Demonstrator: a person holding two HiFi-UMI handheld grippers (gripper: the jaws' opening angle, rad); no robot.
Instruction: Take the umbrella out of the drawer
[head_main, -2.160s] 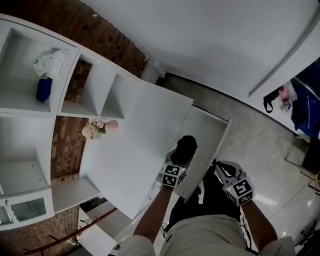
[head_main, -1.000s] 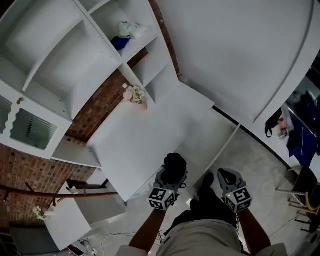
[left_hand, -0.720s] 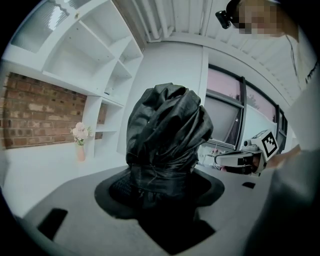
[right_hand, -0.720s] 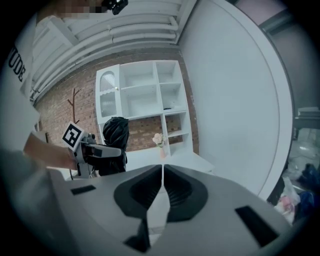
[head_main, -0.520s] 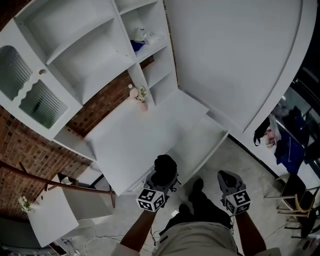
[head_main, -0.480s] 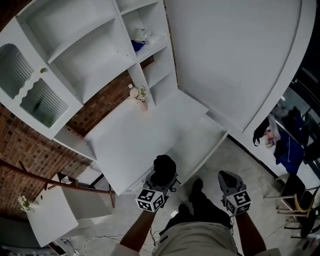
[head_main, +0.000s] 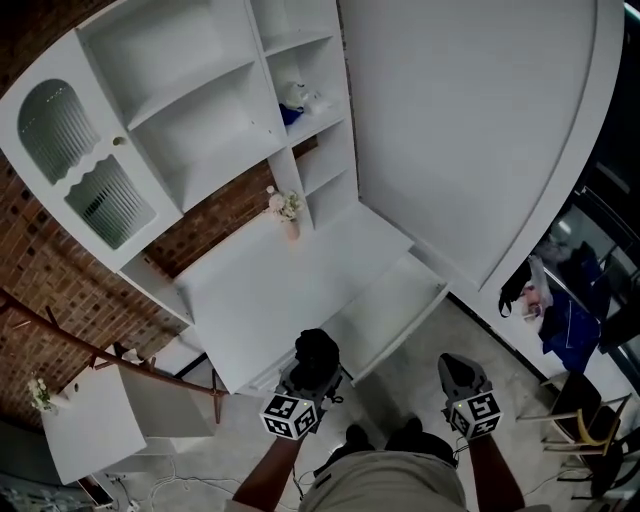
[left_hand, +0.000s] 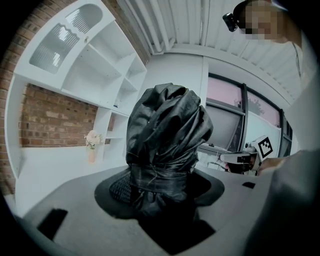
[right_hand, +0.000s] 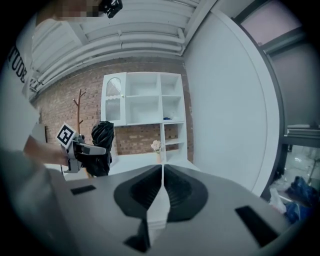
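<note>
The left hand-held gripper (left_hand: 160, 190) grips the folded black fabric umbrella (left_hand: 167, 135) by its bundled end, holding it clear of the white table's (head_main: 265, 290) open white drawer (head_main: 395, 305), while the right hand-held gripper (right_hand: 161, 186), jaws together and empty, hangs aside, apparently unneeded.

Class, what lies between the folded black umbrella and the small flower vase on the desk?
Nothing but bare white desktop. In the head view, the stretch from the umbrella to the flower vase holds no other object.
</note>
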